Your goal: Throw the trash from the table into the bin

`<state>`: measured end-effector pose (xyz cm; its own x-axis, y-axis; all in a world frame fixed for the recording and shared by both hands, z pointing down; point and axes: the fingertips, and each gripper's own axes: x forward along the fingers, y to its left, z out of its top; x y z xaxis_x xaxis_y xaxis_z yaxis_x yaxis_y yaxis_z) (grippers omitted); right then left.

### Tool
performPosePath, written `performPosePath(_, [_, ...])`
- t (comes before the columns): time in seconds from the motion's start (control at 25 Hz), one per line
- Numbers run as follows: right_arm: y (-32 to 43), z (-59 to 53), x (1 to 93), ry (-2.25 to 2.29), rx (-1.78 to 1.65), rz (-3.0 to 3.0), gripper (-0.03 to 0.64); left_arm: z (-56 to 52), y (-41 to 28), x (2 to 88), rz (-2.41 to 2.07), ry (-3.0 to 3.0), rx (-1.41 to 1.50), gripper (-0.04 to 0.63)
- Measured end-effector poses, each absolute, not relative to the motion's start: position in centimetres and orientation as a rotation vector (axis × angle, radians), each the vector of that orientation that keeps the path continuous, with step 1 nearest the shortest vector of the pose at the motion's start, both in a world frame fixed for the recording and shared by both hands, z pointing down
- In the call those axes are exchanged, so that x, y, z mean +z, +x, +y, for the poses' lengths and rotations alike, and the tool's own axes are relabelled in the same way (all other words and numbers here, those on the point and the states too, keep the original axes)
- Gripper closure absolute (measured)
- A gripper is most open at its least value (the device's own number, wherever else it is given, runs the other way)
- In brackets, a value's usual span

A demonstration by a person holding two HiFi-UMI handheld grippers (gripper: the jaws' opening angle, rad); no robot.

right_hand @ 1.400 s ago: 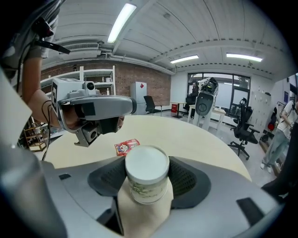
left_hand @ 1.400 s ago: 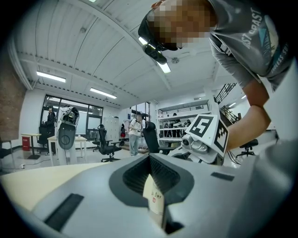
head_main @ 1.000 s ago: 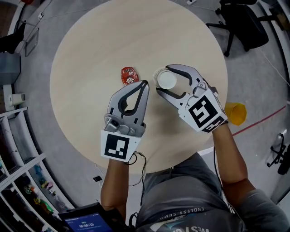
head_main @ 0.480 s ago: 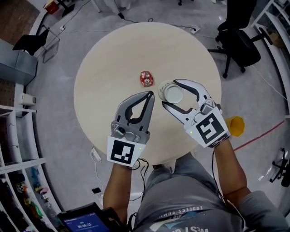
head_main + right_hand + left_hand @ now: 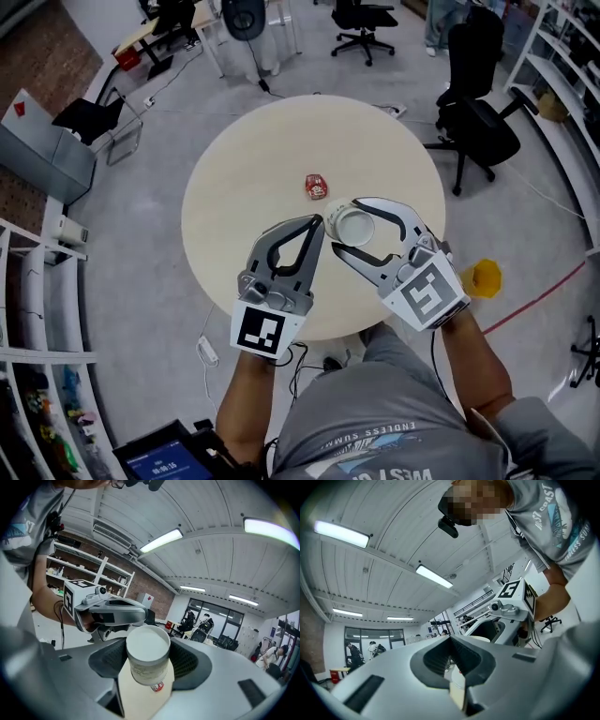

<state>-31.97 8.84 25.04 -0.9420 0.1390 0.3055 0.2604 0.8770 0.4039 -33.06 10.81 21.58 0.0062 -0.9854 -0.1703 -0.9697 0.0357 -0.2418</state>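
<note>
My right gripper (image 5: 339,226) is shut on a white paper cup (image 5: 354,225), held upright well above the round wooden table (image 5: 234,187). In the right gripper view the cup (image 5: 147,656) sits between both jaws, rim toward the camera. A red crumpled wrapper (image 5: 317,187) lies on the table just beyond the cup, and it shows below the cup as the wrapper (image 5: 158,686). My left gripper (image 5: 317,223) is shut with nothing in it, raised beside the right one. Its jaw tips meet in the left gripper view (image 5: 451,640).
A yellow bin (image 5: 486,278) stands on the floor right of the table, near my right hand. A black office chair (image 5: 478,122) is at the far right. White shelves (image 5: 37,309) line the left side, and cables lie on the floor by the table's near edge.
Both grippers have risen with the cup held, and the head view has pulled back, so the table looks smaller and farther. The red wrapper stays on the table.
</note>
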Motion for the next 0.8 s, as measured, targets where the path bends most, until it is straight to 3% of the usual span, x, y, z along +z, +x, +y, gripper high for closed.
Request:
performPosePath(0.44, [-29.4,15.6,21.9,-0.235,-0.722,-2.822,0.347,17.7,-31.0,20.1,1.922,-1.977,-0.199,0.562])
performPosePath(0.8, [-25.0,14.1,20.0,-0.087,-0.674,-2.824,0.347,16.0,-28.2,19.6,1.842,-2.066,-0.085,0.562])
